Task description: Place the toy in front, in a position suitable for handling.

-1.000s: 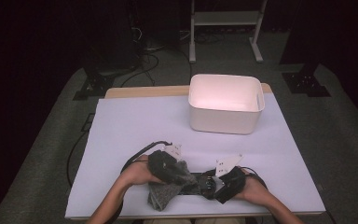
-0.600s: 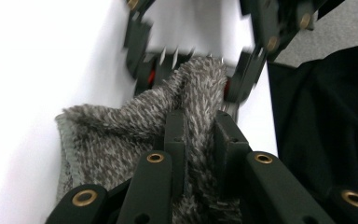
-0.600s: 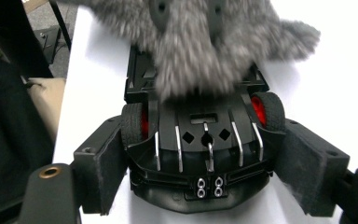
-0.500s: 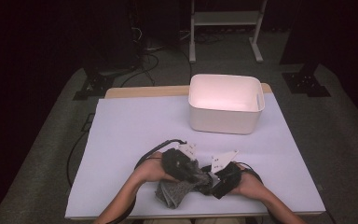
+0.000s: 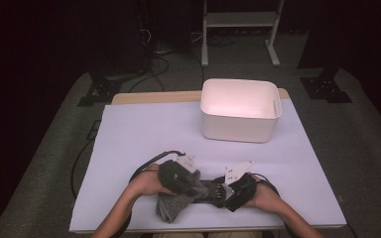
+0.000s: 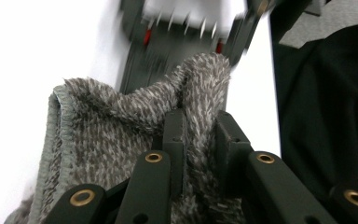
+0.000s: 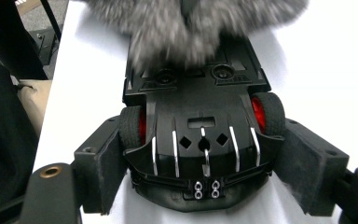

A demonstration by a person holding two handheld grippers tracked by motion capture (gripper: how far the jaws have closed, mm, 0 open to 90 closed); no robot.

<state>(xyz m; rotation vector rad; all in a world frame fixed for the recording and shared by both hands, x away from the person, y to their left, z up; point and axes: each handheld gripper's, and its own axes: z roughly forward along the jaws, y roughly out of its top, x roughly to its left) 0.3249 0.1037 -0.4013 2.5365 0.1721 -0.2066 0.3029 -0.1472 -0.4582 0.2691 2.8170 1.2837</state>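
- Left gripper point(image 5: 191, 179), held low at the table's point(image 5: 129, 144) near edge with the forearm angled inward, has just been closing and pinches a fold of grey cloth point(image 6: 121, 135).
- Right gripper point(image 7: 200, 158) clamps the upturned black toy car point(image 7: 198, 121), which lies between both hands, cloth over its far end.

Grey-and-white flecked cloth point(image 6: 121, 121), black toy car point(image 7: 200, 140) with red wheel hubs, white bin point(image 5: 240, 110), pale lilac table point(image 5: 144, 134)

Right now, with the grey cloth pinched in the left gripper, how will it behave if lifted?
The grey cloth looks floppy: it folds and bunches between the left gripper pads, so it would probably drape and sag. Its fuzzy knit pile suggests good grip, unlikely to slip. It probably drags over the toy car it lies on.
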